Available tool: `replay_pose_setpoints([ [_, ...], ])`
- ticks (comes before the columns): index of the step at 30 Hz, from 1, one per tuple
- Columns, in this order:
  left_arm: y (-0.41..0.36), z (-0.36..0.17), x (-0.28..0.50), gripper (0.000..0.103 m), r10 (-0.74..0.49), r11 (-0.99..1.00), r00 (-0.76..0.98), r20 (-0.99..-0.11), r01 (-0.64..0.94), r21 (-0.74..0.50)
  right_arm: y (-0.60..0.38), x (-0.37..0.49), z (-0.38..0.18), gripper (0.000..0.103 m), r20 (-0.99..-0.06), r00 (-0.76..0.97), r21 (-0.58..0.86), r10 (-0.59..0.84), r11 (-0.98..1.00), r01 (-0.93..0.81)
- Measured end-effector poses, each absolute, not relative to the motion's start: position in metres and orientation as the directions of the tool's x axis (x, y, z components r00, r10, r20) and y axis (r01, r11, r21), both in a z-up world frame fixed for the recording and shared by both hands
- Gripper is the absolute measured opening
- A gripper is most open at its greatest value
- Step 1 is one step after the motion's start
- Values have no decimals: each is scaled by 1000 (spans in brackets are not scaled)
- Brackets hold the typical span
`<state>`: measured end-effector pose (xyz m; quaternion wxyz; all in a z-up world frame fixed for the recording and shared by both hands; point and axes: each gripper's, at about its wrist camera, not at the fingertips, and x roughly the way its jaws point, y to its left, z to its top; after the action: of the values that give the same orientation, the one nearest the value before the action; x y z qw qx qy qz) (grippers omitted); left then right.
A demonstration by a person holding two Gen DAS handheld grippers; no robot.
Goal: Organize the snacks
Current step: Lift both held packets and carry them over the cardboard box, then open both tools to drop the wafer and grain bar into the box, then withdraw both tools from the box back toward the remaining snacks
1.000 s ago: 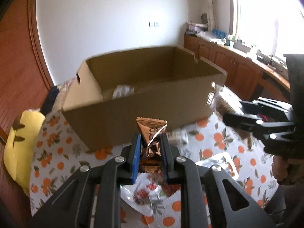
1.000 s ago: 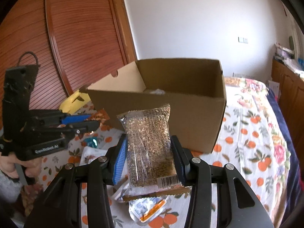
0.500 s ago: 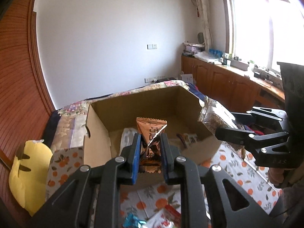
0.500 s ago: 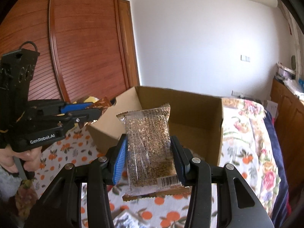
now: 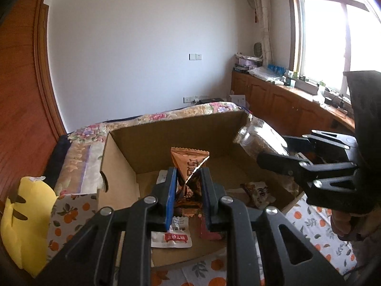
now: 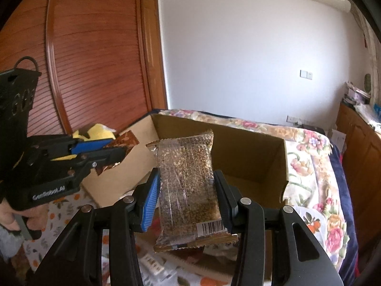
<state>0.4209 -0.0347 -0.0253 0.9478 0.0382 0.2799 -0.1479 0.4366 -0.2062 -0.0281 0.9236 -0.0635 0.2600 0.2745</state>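
An open cardboard box (image 5: 176, 125) stands on the orange-print cloth. My left gripper (image 5: 188, 175) is shut on a brown foil snack packet (image 5: 189, 160) and hangs over the box's inside. My right gripper (image 6: 187, 181) is shut on a clear packet of seeds (image 6: 188, 166), also above the box (image 6: 250, 147). Each gripper shows in the other's view: the right gripper (image 5: 273, 153) with its seed packet (image 5: 258, 139) at the box's right wall, the left gripper (image 6: 114, 153) at its left wall. Inside lie a white packet with a red label (image 5: 171, 237) and a dark packet (image 5: 258, 191).
A yellow plush toy (image 5: 23, 221) lies left of the box. Loose packets (image 6: 154, 267) lie on the cloth in front of it. A floral bedcover (image 6: 309, 147) stretches behind and to the right. Wooden cabinets (image 5: 285, 109) line the window wall, and a wooden wardrobe (image 6: 95, 59) stands at left.
Both grippers rose and moved forward from in front of the box's near wall to over its open top. Each kept its packet. The box's contents came into sight.
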Motion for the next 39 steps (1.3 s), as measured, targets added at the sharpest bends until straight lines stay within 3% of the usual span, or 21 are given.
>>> replay_pose_setpoints([
  [18,-34,-58,427,18,-259,952,755,-602,304,-28,-184,454,-67,45,-602,679,13,421,855,-519],
  [27,-31,-60,432,22,-269,952,743,-613,301,-52,-193,463,-71,45,-613,642,98,460,851,-516],
  [32,-26,-62,432,31,-268,955,738,-619,287,-71,-193,463,-74,48,-614,632,122,473,848,-516],
  [39,-29,-53,415,32,-276,952,744,-609,299,-67,-195,457,-66,58,-598,653,106,465,854,-510],
])
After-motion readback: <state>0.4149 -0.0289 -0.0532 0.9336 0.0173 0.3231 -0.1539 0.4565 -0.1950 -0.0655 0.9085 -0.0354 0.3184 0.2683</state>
